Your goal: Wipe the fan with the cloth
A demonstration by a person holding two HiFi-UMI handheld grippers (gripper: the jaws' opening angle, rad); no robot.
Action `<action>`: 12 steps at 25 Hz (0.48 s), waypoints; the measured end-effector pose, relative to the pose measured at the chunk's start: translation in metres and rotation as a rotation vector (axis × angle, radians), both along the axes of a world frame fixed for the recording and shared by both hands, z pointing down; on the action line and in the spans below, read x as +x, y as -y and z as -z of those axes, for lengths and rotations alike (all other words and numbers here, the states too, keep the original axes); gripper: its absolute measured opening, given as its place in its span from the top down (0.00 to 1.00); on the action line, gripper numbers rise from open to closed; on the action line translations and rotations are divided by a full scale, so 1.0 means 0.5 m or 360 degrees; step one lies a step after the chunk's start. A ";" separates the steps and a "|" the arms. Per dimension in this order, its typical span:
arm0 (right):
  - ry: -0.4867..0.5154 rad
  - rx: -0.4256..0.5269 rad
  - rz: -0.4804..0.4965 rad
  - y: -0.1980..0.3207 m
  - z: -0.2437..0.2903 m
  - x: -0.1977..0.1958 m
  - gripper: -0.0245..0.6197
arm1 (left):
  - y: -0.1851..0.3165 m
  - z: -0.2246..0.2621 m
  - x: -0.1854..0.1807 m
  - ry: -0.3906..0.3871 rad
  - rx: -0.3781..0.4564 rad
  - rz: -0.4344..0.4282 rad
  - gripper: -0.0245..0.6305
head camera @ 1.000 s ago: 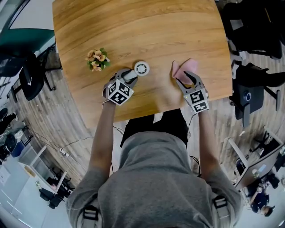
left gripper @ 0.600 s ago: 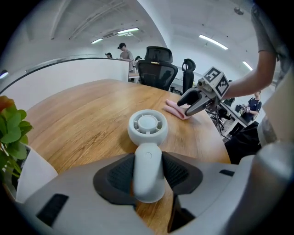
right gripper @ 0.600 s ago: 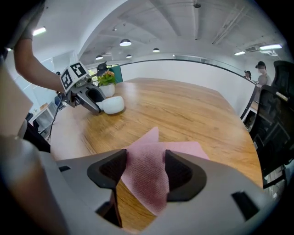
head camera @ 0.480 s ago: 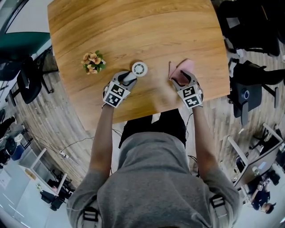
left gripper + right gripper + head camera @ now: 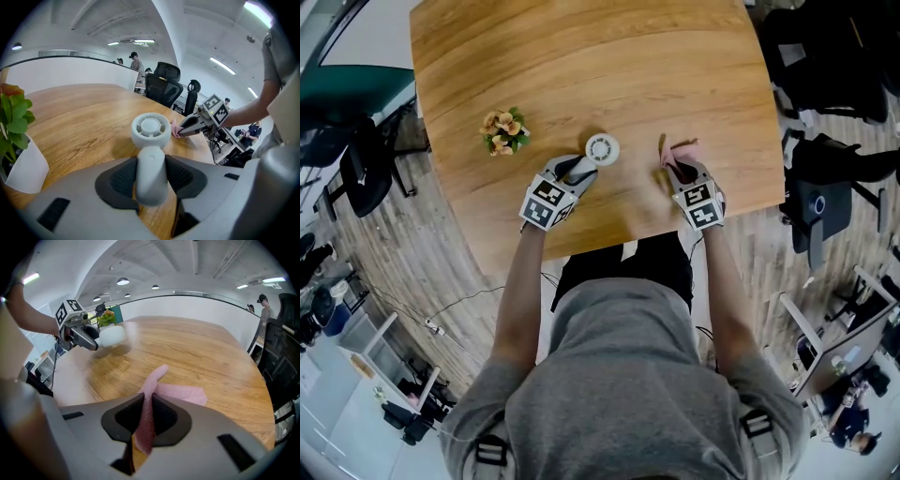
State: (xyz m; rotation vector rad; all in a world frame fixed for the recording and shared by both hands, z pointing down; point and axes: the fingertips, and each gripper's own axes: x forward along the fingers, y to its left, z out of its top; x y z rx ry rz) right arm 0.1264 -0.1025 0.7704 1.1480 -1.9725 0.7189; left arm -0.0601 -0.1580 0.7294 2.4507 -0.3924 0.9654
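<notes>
Pink cloth [image 5: 684, 148] shows bunched and narrower in the head view than a second ago, when it lay spread on the wooden table [image 5: 581, 56]. The right gripper [image 5: 678, 167] has just been closing and now pinches it. In the left gripper view, the left gripper [image 5: 150, 174] clamps the handle of the white fan [image 5: 150, 131], its head out over the tabletop. In the right gripper view, a fold of cloth stands squeezed between the jaws. With both things gripped, wiping can probably begin.

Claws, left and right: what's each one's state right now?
Left claw: closed on the fan, gripping its handle.
Right claw: has just been closing, now pinching the pink cloth.
</notes>
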 end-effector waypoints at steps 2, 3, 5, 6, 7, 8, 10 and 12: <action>0.0026 0.0017 0.0005 0.001 0.013 -0.005 0.89 | -0.004 0.011 0.003 -0.0040 -0.0026 0.0021 0.66; 0.0039 0.0035 0.0008 0.003 0.022 -0.009 0.89 | -0.006 0.017 0.004 -0.0060 -0.0037 0.0030 0.66; 0.0061 0.0090 0.0019 0.007 0.049 -0.019 0.89 | -0.012 0.029 0.004 -0.0096 -0.0056 0.0045 0.66; 0.0072 0.0123 0.0031 0.009 0.066 -0.025 0.89 | -0.015 0.035 0.004 -0.0113 -0.0064 0.0051 0.66; 0.0080 0.0159 0.0048 0.011 0.082 -0.030 0.89 | -0.018 0.042 0.005 -0.0131 -0.0072 0.0058 0.66; 0.0087 0.0195 0.0068 0.012 0.098 -0.035 0.89 | -0.020 0.049 0.006 -0.0152 -0.0081 0.0065 0.66; 0.0098 0.0262 0.0105 0.013 0.129 -0.044 0.89 | -0.025 0.064 0.010 -0.0200 -0.0101 0.0077 0.66; 0.0110 0.0322 0.0127 0.012 0.158 -0.053 0.89 | -0.031 0.078 0.011 -0.0232 -0.0106 0.0081 0.66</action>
